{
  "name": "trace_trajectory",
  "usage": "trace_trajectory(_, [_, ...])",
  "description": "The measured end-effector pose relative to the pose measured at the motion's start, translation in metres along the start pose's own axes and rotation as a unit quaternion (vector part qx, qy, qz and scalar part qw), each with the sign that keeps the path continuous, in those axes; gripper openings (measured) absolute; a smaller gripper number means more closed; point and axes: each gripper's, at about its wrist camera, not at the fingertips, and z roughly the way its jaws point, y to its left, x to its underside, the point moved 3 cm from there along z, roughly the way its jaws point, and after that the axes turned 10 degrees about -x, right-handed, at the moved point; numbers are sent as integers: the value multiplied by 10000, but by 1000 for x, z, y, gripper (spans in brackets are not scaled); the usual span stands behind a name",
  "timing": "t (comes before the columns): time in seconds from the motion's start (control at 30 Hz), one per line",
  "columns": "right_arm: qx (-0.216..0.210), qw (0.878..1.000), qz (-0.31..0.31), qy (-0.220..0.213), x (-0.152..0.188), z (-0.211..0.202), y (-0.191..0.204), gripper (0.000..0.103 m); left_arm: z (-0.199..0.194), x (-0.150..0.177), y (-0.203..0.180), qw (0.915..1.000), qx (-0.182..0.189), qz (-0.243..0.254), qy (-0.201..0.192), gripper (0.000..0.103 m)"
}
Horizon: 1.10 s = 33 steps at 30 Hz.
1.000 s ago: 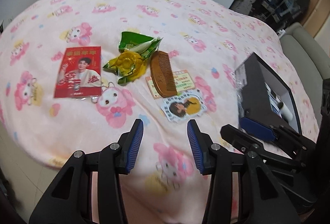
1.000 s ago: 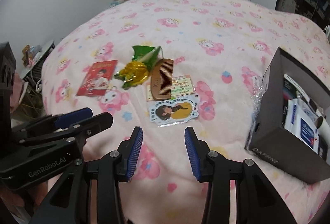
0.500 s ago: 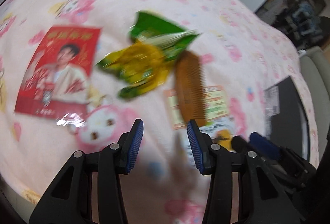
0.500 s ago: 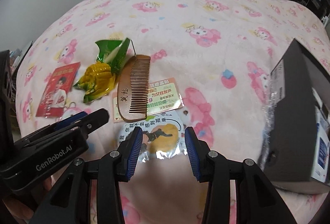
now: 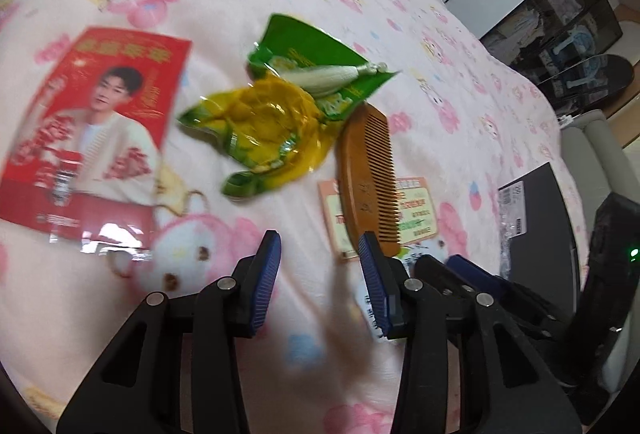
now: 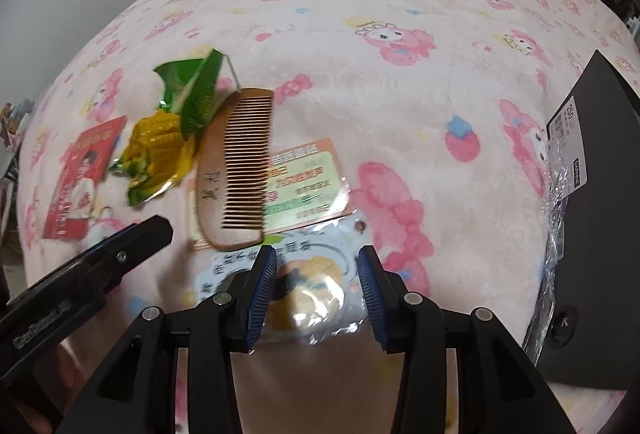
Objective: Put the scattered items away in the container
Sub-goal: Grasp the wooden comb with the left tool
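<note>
Beside wooden comb (image 6: 236,170): right gripper (image 6: 317,286) parted, straddling plastic-sleeved sticker (image 6: 304,290), unclamped. Left of comb: left gripper (image 5: 318,276) closing over bare blanket (image 5: 320,314), nothing between. Far right: dark box (image 6: 592,218).

1. Blanket (image 6: 400,106): soft, matt fleece cloth.
2. Comb (image 6: 240,170): smooth wood.
3. Snack bag (image 5: 272,126): glossy, crinkled plastic at the comb's 10 o'clock.
4. Box (image 6: 600,234): matt black card.
5. Sticker (image 6: 312,290): shiny sleeve.
</note>
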Motion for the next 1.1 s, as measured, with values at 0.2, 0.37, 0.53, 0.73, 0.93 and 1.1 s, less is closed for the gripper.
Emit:
trace_trajectory(0.2, [25,10000,-9,-31,-7,4,-5,38,21,-16,-19,9999,39,104,31,41])
trace_trajectory(0.37, [8,10000,-21,6,-14,11,-5,38,37,-22,-32,9992,-93,395,-1,36])
trace_trajectory(0.53, [19,10000,22,5,-13,13,-8,38,32,-22,-34,9988,129,478,-21,26])
trace_trajectory(0.73, [198,9998,93,-30,-3,-3,-12,38,23,-7,-48,9956,285,881,168,25])
trace_trajectory(0.93, [119,9996,231,-61,5,-19,-18,38,10,4,-42,9940,706,729,403,22])
trace_trajectory(1.1, [-253,9992,309,-33,7,-12,-19,39,29,-13,-38,9960,755,285,382,26])
